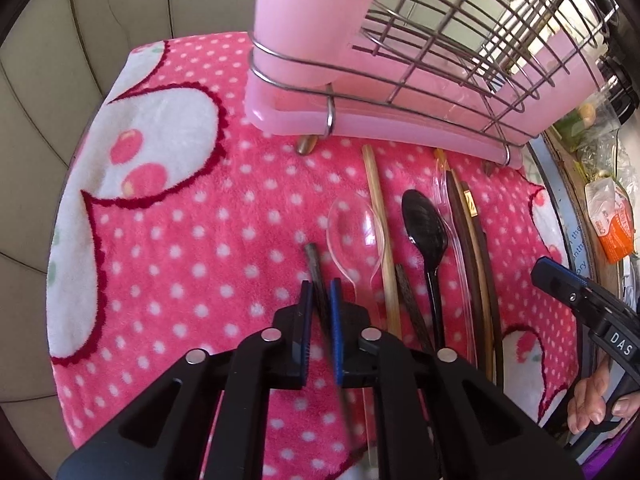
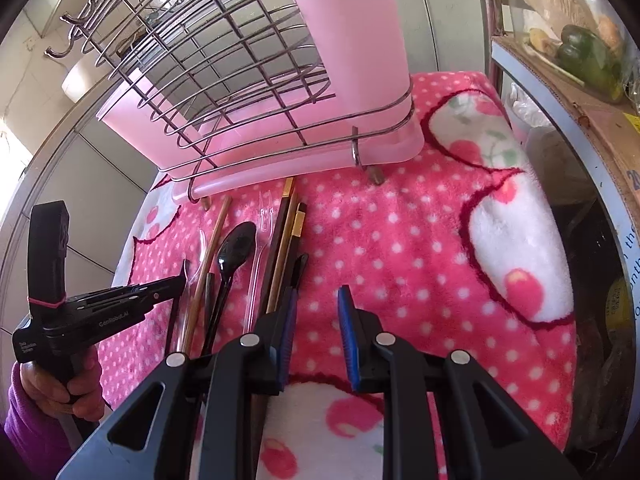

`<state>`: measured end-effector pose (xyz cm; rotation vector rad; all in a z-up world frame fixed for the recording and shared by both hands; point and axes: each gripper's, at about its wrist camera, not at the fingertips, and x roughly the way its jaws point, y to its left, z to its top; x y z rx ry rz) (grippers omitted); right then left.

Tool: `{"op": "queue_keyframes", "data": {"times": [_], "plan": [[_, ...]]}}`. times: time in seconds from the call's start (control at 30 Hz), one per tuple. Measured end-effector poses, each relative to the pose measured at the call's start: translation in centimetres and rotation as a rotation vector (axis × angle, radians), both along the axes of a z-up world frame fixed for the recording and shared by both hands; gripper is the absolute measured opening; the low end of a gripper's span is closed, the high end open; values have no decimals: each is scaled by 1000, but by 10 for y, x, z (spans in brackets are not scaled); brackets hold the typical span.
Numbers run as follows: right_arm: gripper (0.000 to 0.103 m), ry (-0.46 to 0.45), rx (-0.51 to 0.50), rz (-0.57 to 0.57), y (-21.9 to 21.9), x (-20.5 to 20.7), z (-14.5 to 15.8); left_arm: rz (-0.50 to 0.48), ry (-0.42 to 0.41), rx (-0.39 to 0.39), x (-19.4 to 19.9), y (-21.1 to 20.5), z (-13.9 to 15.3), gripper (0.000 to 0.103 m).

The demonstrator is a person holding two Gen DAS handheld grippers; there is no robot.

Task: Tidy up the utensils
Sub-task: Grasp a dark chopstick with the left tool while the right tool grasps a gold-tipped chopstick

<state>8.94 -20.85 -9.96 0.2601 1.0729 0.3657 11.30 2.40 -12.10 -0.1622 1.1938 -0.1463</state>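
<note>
The pink dotted blanket covered the tabletop, and on its far side stood the pink drainer rack with its wire basket and a tall pink utensil cup, which I judged to be where the utensils belonged. Between the rack and me lay the row of utensils, roughly parallel: a pale bamboo chopstick, several dark brown chopsticks, a black plastic spoon, a clear plastic spoon and a clear plastic fork.

My left tool was clenched on 1 dark chopstick, its blue pads pinching the shaft with the blunt end poking out ahead. From these views I could not tell whether the chopstick had left the blanket. My right tool was released, jaws apart, with nothing between them, hovering over bare blanket just right of the brown chopsticks.

To do this step well, I judged I should raise the chopstick straight up, so its long tail cleared the clear spoon beside it, then swing it upright before lowering it into the cup. The grip sat near 1 end, so the stick could pivot; a slow lift would keep it from slipping. The right tool should keep well apart from that path.
</note>
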Motion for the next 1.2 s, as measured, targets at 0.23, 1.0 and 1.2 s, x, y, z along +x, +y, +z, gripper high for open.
{"op": "queue_keyframes", "data": {"times": [0.23, 1.0, 1.2], "plan": [[17, 88, 63, 3, 3, 14, -9, 28, -20, 8, -8, 32, 18, 5], [6, 216, 80, -58, -11, 28, -24, 21, 15, -16, -1, 51, 6, 5], [14, 232, 21, -7, -2, 30, -26, 13, 46, 22, 4, 43, 5, 6]]}}
